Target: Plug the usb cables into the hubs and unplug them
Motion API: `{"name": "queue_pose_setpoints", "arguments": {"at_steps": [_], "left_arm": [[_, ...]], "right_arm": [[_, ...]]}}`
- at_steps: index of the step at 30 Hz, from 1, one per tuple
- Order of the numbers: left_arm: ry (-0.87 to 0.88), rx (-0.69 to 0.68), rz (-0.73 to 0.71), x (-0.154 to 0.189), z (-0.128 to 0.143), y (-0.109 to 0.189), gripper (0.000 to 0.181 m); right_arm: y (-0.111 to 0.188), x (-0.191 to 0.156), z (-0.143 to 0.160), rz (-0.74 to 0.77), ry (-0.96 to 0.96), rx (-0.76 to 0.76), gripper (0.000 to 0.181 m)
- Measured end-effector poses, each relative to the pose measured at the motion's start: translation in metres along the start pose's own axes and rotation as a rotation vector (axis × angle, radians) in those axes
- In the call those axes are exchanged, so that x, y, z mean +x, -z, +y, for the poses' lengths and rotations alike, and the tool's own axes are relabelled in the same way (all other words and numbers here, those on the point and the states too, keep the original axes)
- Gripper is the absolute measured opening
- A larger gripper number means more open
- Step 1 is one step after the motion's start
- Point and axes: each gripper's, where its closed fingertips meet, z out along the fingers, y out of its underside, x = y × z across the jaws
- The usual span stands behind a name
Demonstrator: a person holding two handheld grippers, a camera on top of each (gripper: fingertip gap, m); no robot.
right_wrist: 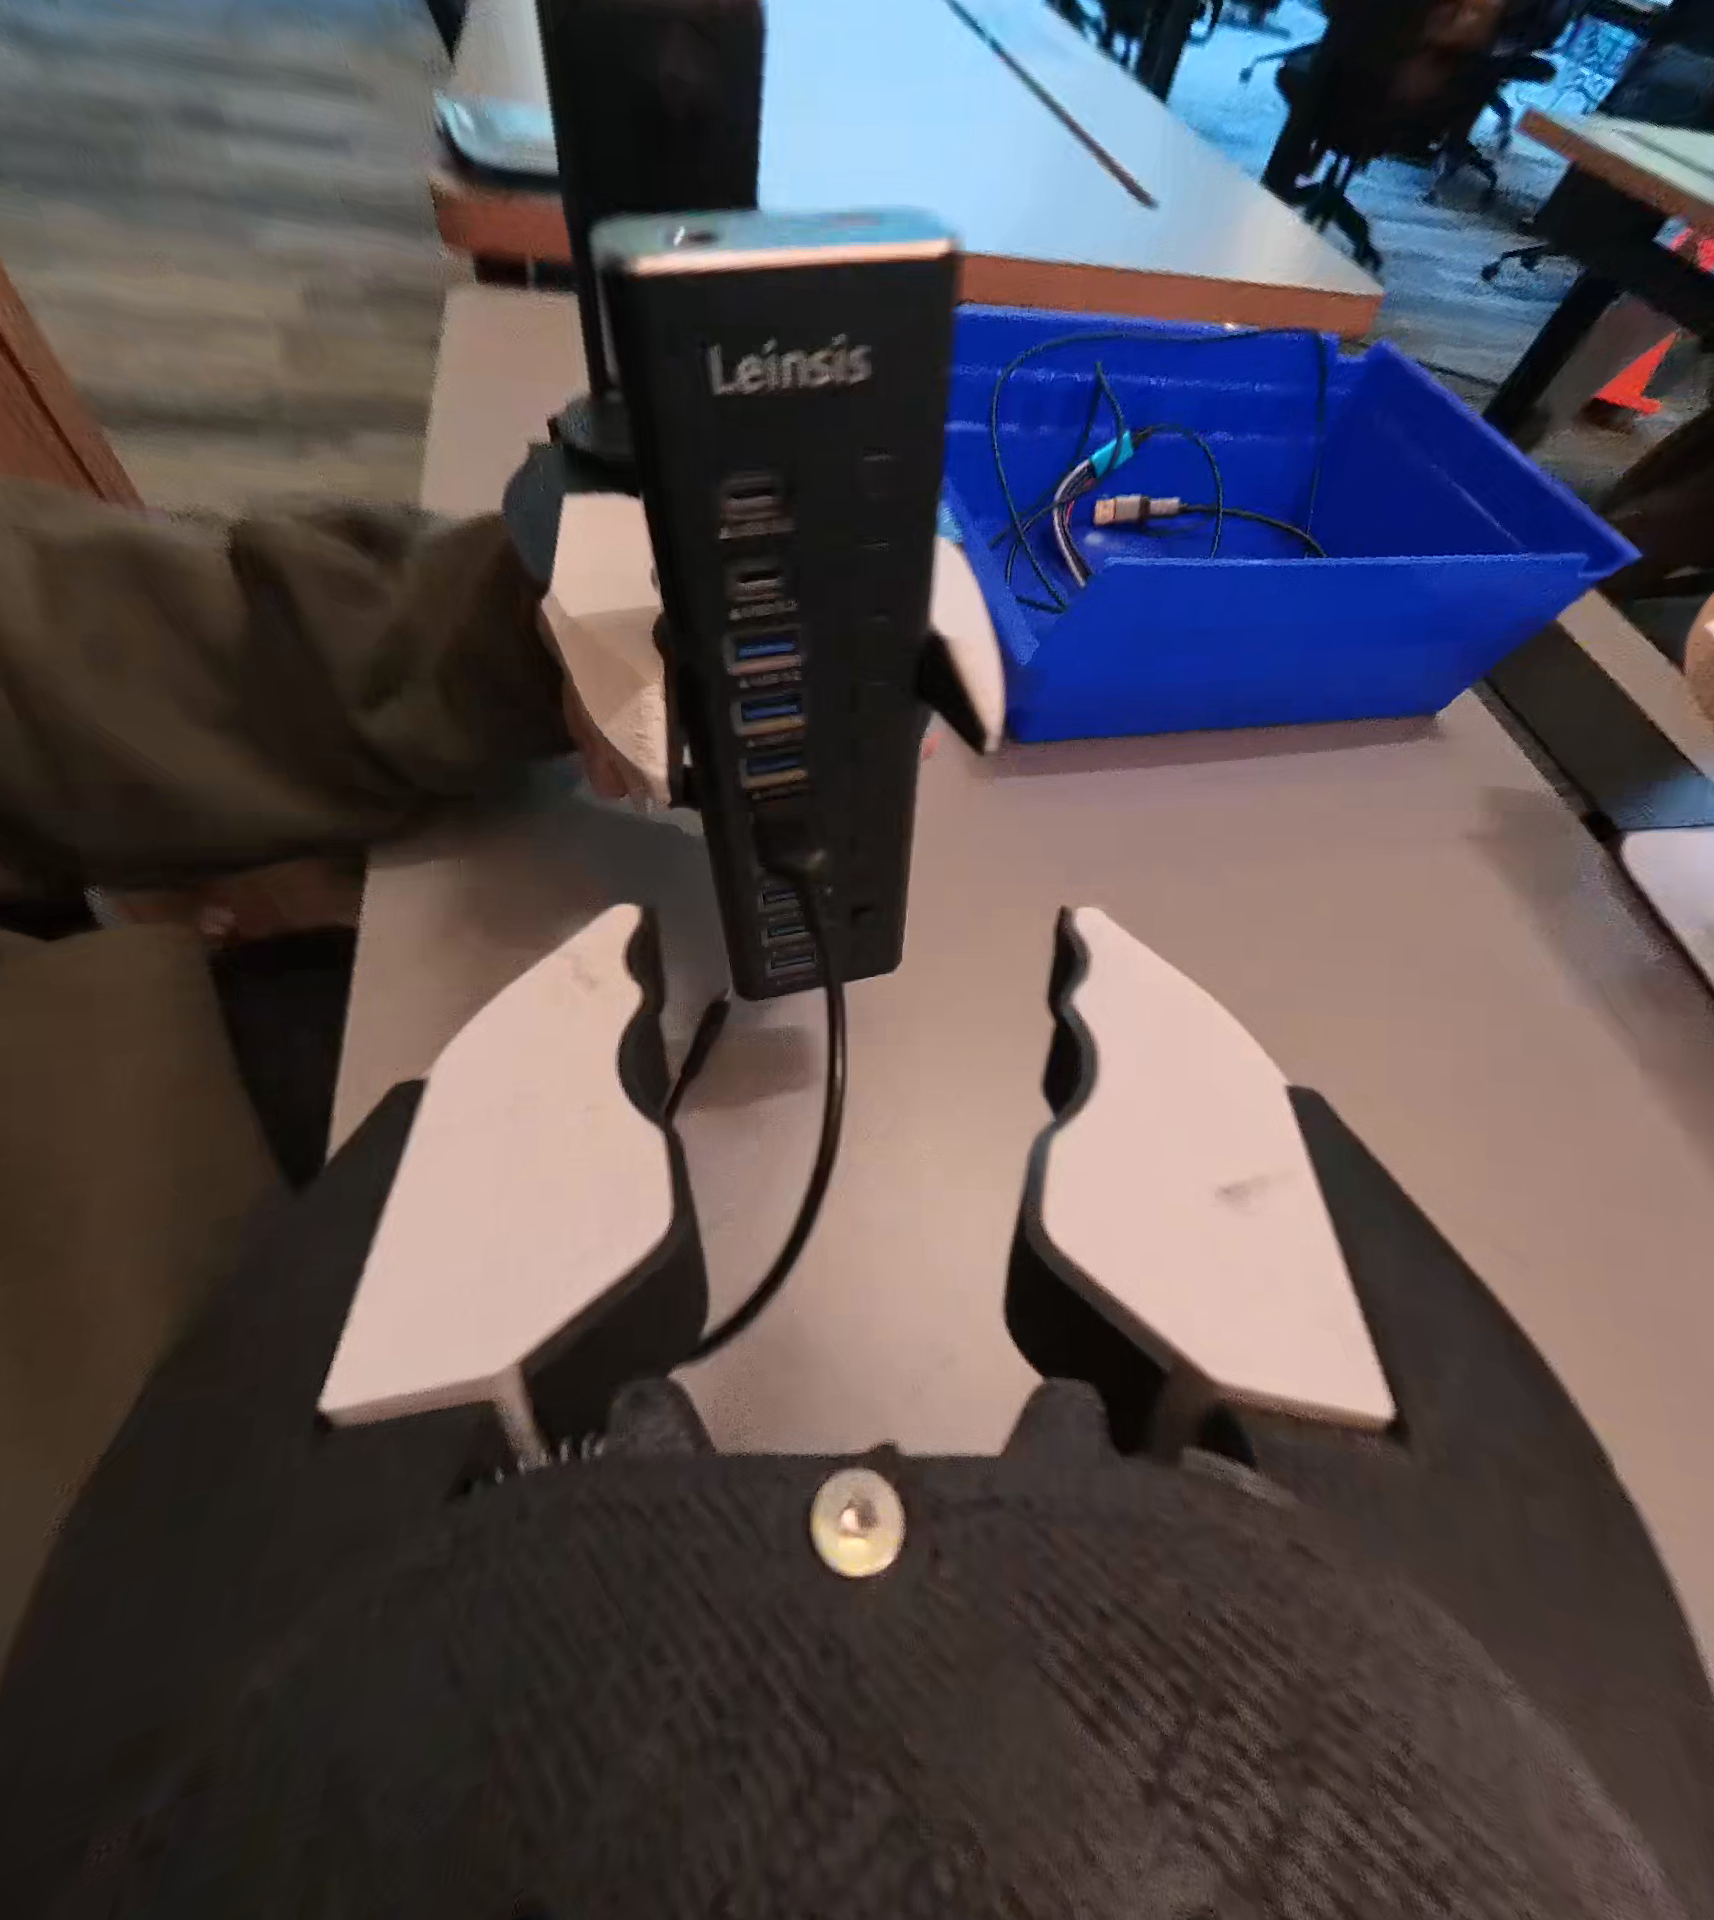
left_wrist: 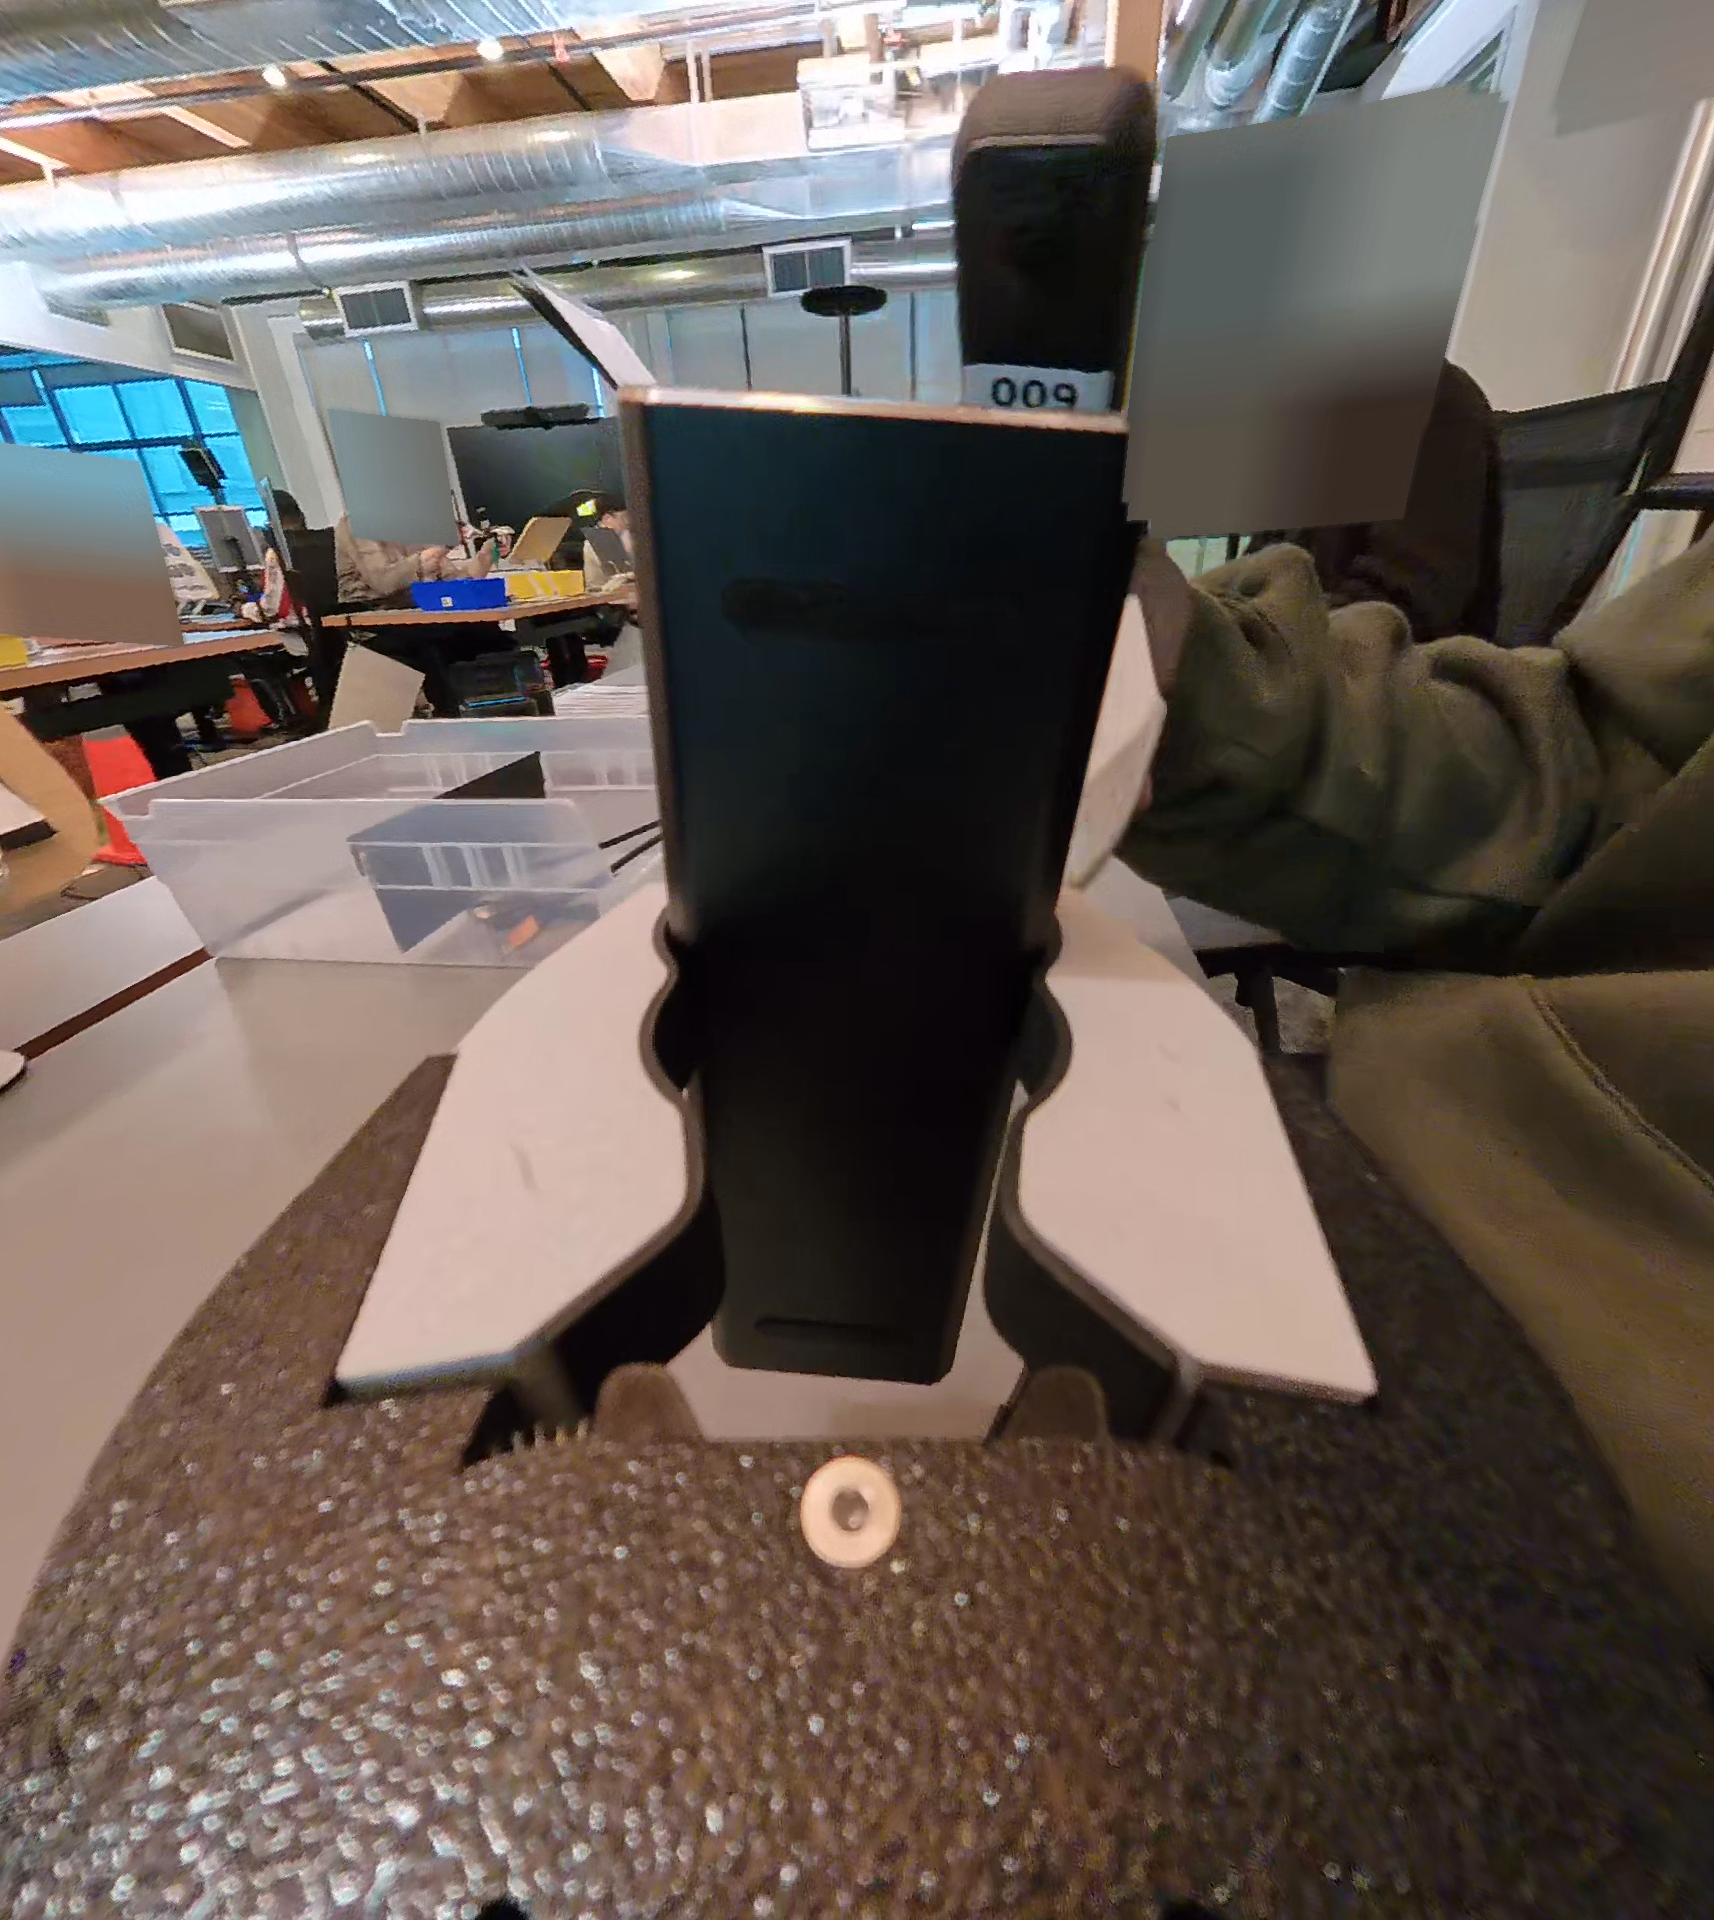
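My left gripper (left_wrist: 858, 935) is shut on a black USB hub (left_wrist: 884, 779) and holds it upright, its plain back toward that camera. In the right wrist view the hub (right_wrist: 801, 623) shows its port side, with the left gripper's fingers (right_wrist: 972, 665) clamped on its sides. A black USB cable (right_wrist: 832, 1091) is plugged into a port low on the hub (right_wrist: 791, 847). It hangs down and runs between my right gripper's fingers. My right gripper (right_wrist: 853, 935) is open and empty, just in front of the hub's lower end.
A blue bin (right_wrist: 1300, 665) holding loose cables stands on the grey table (right_wrist: 1248, 883) beyond the hub to the right. A clear plastic bin (left_wrist: 313, 831) stands on the left. A person's olive sleeve (left_wrist: 1352, 748) reaches in behind the hub. A black upright post (right_wrist: 655, 104) stands behind the hub.
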Motion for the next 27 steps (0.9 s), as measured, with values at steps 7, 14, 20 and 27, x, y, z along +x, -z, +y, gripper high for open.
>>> {"name": "queue_pose_setpoints", "arguments": {"at_steps": [7, 14, 20, 27], "left_arm": [[-0.037, 0.042, 0.067, 0.016, -0.011, -0.005, 0.06], [-0.035, 0.028, 0.097, 0.021, -0.006, -0.009, 0.06], [-0.019, 0.028, 0.113, 0.022, -0.002, -0.012, 0.06], [0.014, 0.04, 0.137, 0.024, -0.001, -0.011, 0.06]], "right_arm": [[-0.021, -0.021, -0.003, -0.019, 0.007, 0.074, 0.037], [-0.023, -0.029, -0.005, -0.041, -0.002, 0.157, 0.015], [-0.02, -0.03, 0.001, -0.072, -0.014, 0.152, 0.017], [-0.024, -0.032, 0.009, -0.066, 0.005, 0.108, 0.015]]}}
